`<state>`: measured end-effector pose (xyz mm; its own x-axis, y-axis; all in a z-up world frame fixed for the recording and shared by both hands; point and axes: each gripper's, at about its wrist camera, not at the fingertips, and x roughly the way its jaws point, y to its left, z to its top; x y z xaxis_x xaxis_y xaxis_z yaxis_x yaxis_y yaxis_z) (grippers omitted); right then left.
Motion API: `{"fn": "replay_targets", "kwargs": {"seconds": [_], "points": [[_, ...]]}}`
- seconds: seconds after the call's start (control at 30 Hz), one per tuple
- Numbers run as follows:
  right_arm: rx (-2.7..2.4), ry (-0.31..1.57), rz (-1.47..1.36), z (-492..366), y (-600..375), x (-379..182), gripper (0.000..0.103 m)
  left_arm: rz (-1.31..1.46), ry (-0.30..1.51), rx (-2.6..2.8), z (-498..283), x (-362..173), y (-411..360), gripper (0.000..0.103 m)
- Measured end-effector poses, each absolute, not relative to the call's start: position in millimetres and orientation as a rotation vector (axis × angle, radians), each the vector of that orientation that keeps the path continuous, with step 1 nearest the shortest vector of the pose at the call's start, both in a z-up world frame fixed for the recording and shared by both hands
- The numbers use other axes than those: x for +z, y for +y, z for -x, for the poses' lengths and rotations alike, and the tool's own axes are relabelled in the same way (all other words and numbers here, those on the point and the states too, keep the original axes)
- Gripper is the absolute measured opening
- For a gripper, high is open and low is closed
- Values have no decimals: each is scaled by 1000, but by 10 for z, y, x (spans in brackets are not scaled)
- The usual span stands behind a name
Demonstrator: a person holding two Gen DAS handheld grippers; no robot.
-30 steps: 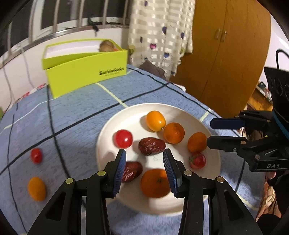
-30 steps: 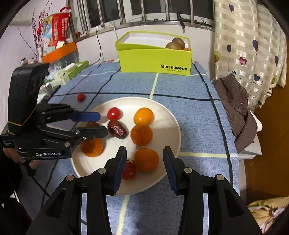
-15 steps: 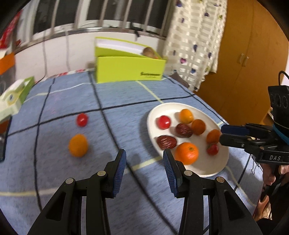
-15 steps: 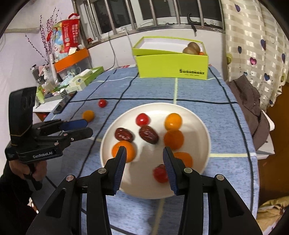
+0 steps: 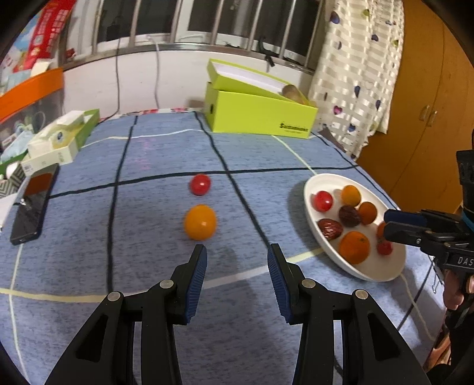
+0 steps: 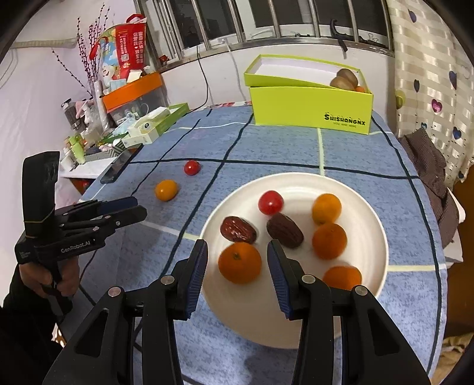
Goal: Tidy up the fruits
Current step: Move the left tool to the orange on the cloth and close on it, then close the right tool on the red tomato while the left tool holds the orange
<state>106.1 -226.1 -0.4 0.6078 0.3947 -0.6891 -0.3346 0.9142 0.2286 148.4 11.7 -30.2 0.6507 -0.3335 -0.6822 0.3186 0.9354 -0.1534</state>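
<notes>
Left hand-held gripper (image 5: 237, 280), spread and empty, had swung off the plate (image 5: 314, 234) toward a glossy orange kumquat (image 5: 200, 222) on the tabletop (image 5: 148, 237).

On the table (image 6: 355, 154) a plate (image 6: 296, 331) holding fruit sits nearest, two loose fruits, a kumquat (image 6: 166, 189) and tomato (image 6: 192, 167), lie at ten o'clock, and a box (image 6: 311, 109) stands at twelve.

This was a lived-in home room: a table under a blue checked cloth (image 5: 166, 154), a barred window (image 6: 266, 20) at twelve o'clock, a heart-print curtain (image 5: 355, 74) and wooden wardrobe (image 5: 429, 118) at two, cluttered shelves (image 6: 127, 97) at ten.
</notes>
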Motion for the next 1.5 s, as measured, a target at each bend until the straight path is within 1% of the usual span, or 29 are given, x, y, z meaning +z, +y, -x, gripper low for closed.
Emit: {"fn": "replay_targets", "kwargs": {"seconds": [0.4, 0.87, 0.9, 0.97, 1.0, 1.03, 1.5], "points": [[446, 801, -51, -1271, -2073, 82, 43, 12, 799, -315, -1780, -365, 209, 43], [459, 810, -34, -1565, -1873, 59, 43, -20, 873, -326, -2173, -635, 105, 43], [459, 812, -33, -1588, -1859, 54, 43, -13, 865, -329, -2178, -625, 110, 43], [459, 815, -33, -1628, -1838, 45, 43, -5, 858, -330, -2186, -617, 124, 38], [458, 816, -32, -1649, -1823, 39, 43, -2, 860, -329, -2187, -617, 134, 34], [458, 817, -30, -1662, -1808, 35, 43, 4, 864, -327, -2193, -623, 143, 33], [477, 842, 21, -2021, -1441, 2, 43, 88, 828, -271, -2165, -547, 467, 32]]}}
